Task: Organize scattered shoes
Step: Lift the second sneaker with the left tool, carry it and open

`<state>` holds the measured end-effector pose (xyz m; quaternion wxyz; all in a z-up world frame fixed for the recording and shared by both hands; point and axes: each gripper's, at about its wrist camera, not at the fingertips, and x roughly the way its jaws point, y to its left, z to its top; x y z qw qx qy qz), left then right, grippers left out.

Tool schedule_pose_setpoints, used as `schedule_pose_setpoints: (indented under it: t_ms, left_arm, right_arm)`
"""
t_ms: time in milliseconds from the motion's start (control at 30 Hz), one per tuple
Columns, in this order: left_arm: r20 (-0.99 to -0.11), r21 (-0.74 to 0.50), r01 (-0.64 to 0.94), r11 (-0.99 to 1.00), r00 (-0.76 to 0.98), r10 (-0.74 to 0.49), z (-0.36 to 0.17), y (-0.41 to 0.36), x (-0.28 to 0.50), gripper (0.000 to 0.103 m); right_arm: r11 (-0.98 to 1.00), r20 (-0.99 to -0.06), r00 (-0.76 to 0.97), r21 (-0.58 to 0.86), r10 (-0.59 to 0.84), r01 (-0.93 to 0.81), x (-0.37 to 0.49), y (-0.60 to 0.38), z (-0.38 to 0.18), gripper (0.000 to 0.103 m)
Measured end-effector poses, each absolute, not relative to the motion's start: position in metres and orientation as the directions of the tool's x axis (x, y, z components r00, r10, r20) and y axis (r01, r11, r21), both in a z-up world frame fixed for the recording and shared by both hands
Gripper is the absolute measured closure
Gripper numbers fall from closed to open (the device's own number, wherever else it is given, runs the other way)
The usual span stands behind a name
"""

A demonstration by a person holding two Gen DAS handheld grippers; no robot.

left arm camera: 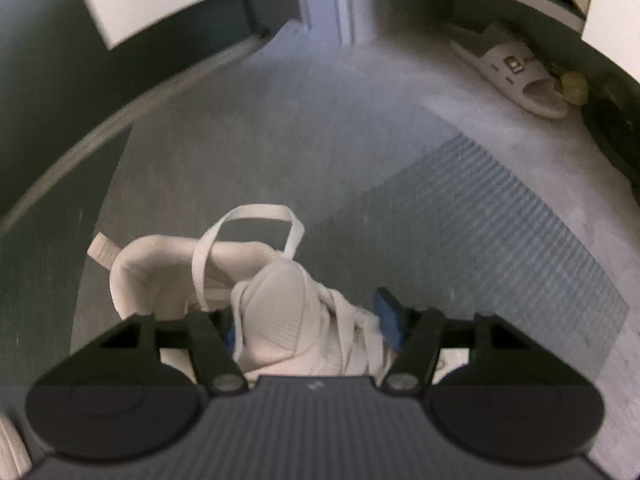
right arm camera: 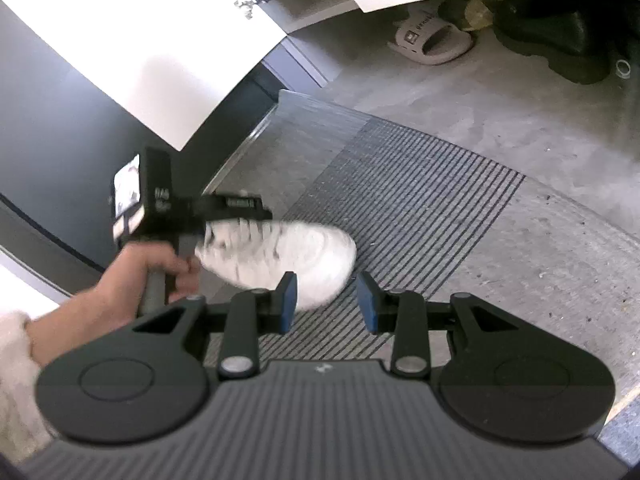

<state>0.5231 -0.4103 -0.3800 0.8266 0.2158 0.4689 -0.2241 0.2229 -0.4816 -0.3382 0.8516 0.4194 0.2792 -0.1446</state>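
In the left wrist view, your left hand-held gripper (left arm camera: pixel 308 316) is straddling the white sneaker (left arm camera: pixel 280 304) on the floor (left arm camera: pixel 280 140), but I cannot tell if the pads are pressing it. In the right wrist view, your right hand-held gripper (right arm camera: pixel 326 302) is standing half spread and empty, the sneaker just beyond, a white slide sandal (right arm camera: pixel 430 40) far off.

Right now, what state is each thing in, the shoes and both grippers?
White sneaker: between the left gripper's fingers, laces loose.
Left gripper: around the sneaker's tongue; firm grip unclear.
Right gripper: part open, holding nothing.
White slide sandal: flat on the floor under the cabinet.
Dark shoe: on the floor beside the sandal.
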Motion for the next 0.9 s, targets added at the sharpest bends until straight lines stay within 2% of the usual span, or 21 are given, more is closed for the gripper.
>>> schedule_pose_setpoints:
  t_ms: [200, 400, 533, 667, 733, 900]
  left_arm:
    - [-0.878, 0.086, 0.514, 0.854, 0.444, -0.179, -0.357, -0.373, 0.497, 0.038]
    - [-0.837, 0.033, 0.374, 0.927, 0.517, -0.179, -0.337, -0.313, 0.499, 0.038]
    - [-0.834, 0.019, 0.298, 0.954, 0.531, -0.149, -0.341, -0.285, 0.507, 0.037]
    - [-0.874, -0.008, 0.225, 0.974, 0.472, -0.116, -0.367, -0.255, 0.518, 0.037]
    - [-0.866, -0.015, 0.269, 0.963, 0.478, -0.148, -0.371, -0.25, 0.516, 0.037]
    - [-0.874, -0.03, 0.354, 0.935, 0.444, -0.196, -0.366, -0.251, 0.515, 0.021]
  right_arm:
    - [0.602, -0.583, 0.812, 0.646, -0.008, 0.47, 0.224, -0.468, -0.336, 0.066]
    - [0.635, -0.584, 0.811, 0.639, 0.033, 0.434, 0.234, -0.44, -0.333, 0.066]
    - [0.656, -0.595, 0.802, 0.626, 0.051, 0.422, 0.24, -0.425, -0.334, 0.066]
    - [0.679, -0.616, 0.784, 0.608, 0.076, 0.412, 0.249, -0.409, -0.337, 0.066]
    - [0.693, -0.625, 0.776, 0.595, 0.081, 0.407, 0.251, -0.402, -0.338, 0.066]
    - [0.689, -0.654, 0.752, 0.582, 0.081, 0.432, 0.256, -0.398, -0.347, 0.066]
